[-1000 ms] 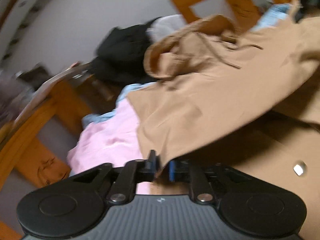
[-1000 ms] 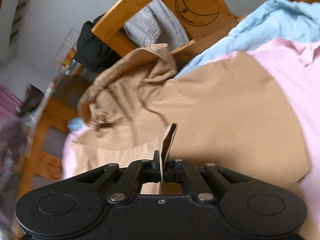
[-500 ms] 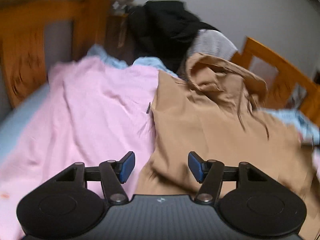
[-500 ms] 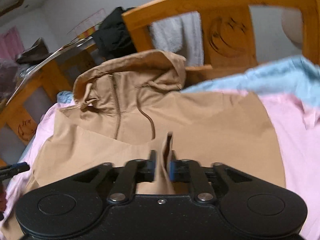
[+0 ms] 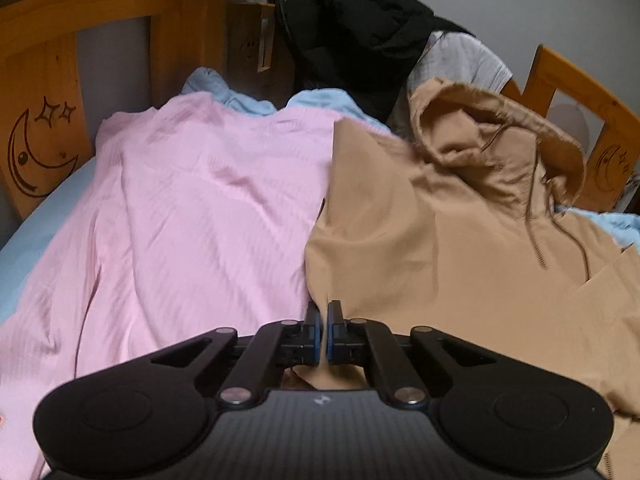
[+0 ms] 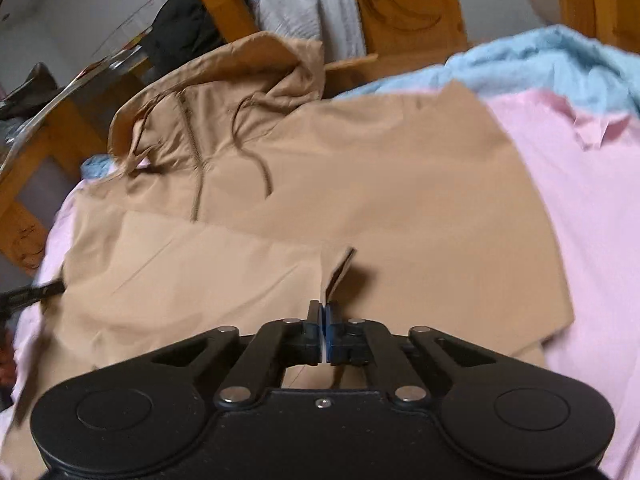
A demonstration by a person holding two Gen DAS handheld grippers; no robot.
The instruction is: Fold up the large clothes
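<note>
A tan hooded jacket (image 5: 440, 240) lies spread over the pink sheet, hood (image 5: 480, 136) toward the headboard, drawstrings loose. In the left wrist view my left gripper (image 5: 323, 316) is at the jacket's left edge. Its jaws are closing, and a fold of tan fabric is pinched between the blue pads. In the right wrist view the jacket (image 6: 360, 184) fills the middle. My right gripper (image 6: 323, 312) is low over the jacket's near part, its jaws closing on a small upright flap of the fabric (image 6: 340, 272).
A pink sheet (image 5: 200, 220) covers the bed, with a light blue blanket (image 6: 540, 60) bunched at the far side. The wooden bed frame (image 5: 40, 80) with moon carvings rings the mattress. Black and grey clothes (image 5: 360, 40) hang over the headboard.
The left gripper let go of the lifted jacket edge, swung round, opened over the jacket's left edge and shut on it. The jacket now lies flat. The right gripper sank a little, still at the flap.
</note>
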